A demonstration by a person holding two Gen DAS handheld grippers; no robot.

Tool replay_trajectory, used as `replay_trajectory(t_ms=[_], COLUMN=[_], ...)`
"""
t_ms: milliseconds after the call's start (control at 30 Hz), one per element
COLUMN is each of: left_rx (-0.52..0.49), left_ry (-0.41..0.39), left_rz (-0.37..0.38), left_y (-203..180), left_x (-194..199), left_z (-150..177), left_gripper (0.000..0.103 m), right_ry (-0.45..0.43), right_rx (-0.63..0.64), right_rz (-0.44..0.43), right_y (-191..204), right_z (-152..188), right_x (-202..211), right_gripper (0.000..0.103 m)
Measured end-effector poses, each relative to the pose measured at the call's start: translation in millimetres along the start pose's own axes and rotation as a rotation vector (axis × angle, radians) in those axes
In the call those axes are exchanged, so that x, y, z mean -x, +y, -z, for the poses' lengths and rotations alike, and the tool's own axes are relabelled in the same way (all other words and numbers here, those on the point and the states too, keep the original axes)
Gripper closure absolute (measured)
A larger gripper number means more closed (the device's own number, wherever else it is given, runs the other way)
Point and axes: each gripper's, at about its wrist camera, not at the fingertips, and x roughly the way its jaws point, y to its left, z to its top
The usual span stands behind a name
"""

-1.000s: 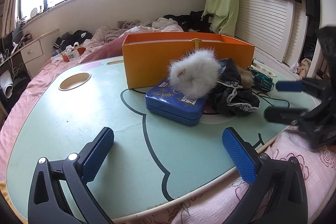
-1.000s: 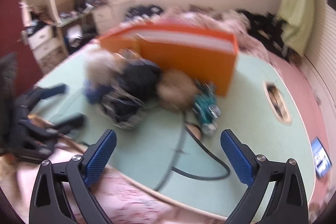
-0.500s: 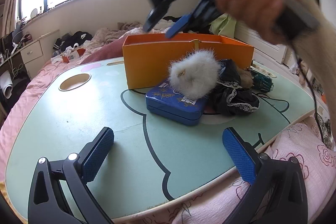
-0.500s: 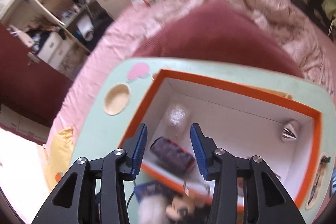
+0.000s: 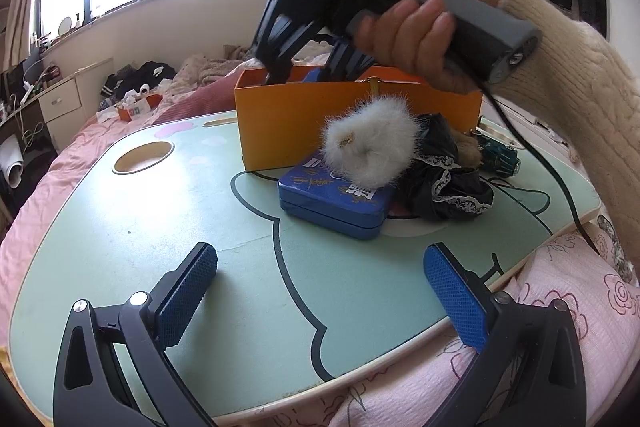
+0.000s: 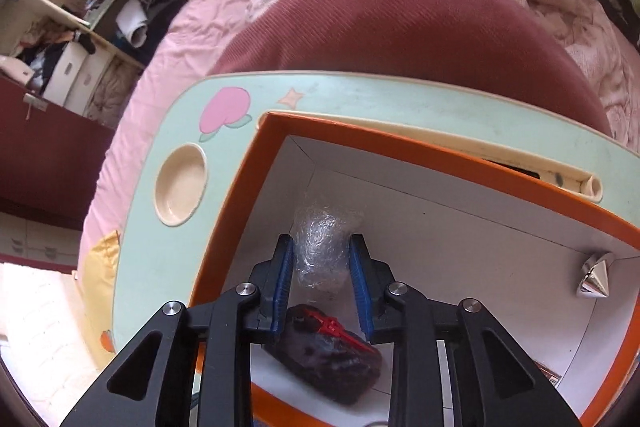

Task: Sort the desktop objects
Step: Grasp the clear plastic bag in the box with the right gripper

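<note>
An orange box [image 5: 320, 119] stands at the back of the mint-green lap table [image 5: 160, 227]. My right gripper [image 5: 304, 75], held by a hand, points down into the box's open top. In the right wrist view its jaws [image 6: 321, 241] are closing to a narrow gap with nothing held. Below, on the box's white floor, lie a clear plastic bundle [image 6: 320, 267], a dark packet with a red tie [image 6: 332, 355] and a silver cone [image 6: 596, 273]. My left gripper [image 5: 320, 251] hovers open over the table's near edge. A white fluffy ball [image 5: 370, 147] sits on a blue tin [image 5: 332, 199].
Right of the tin lie black lace cloth [image 5: 444, 183], a brown furry thing [image 5: 466, 147] and a teal object [image 5: 500, 157] with a black cable. The table has a round cup recess [image 5: 142, 157] at the left. Pink bedding surrounds it.
The right gripper swung from the table's right side to above the orange box, tilted down into it, and its jaws went from wide open to nearly together. The left gripper stayed still.
</note>
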Motion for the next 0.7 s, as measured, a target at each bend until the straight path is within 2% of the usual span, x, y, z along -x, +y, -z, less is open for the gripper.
replay_trajectory(t_ms=[133,267,333,433,500,600,700], left_rx=[0.0,0.0,0.0,0.0,0.0,0.0,0.0], left_ry=[0.0,0.001,0.001,0.002,0.002,0.003,0.003], left_rz=[0.0,-0.001,-0.002,-0.002,-0.003,-0.004,-0.004], left_y=[0.0,-0.1,0.0,-0.4,-0.7,-1.1,-1.1], left_x=[0.0,0.0,-0.2,-0.1,-0.1,-0.4,-0.3], left_z=[0.1,0.2,0.0,-0.1,-0.2,-0.3,-0.2], left_gripper=[0.0,0.0,0.0,0.0,0.0,0.0,0.0], right_ry=[-0.159,-0.31,-0.353,-0.364,-0.326,-0.283,-0.314], right_rx=[0.055,0.109,0.123,0.114,0.094,0.073,0.084], right_rz=[-0.051,-0.089,-0.087,-0.061,-0.044,0.019,0.043], right_y=[0.5,-10.3,-21.7,-38.8,-50.1,-58.5,-59.1], right_z=[27.2,86.4,121.2,168.1,196.6,222.3,230.5], right_x=[66.5,133.5,149.7,146.0,124.7,92.3,77.2], right_gripper=[0.076,0.076,0.076,0.076,0.076,0.076,0.074])
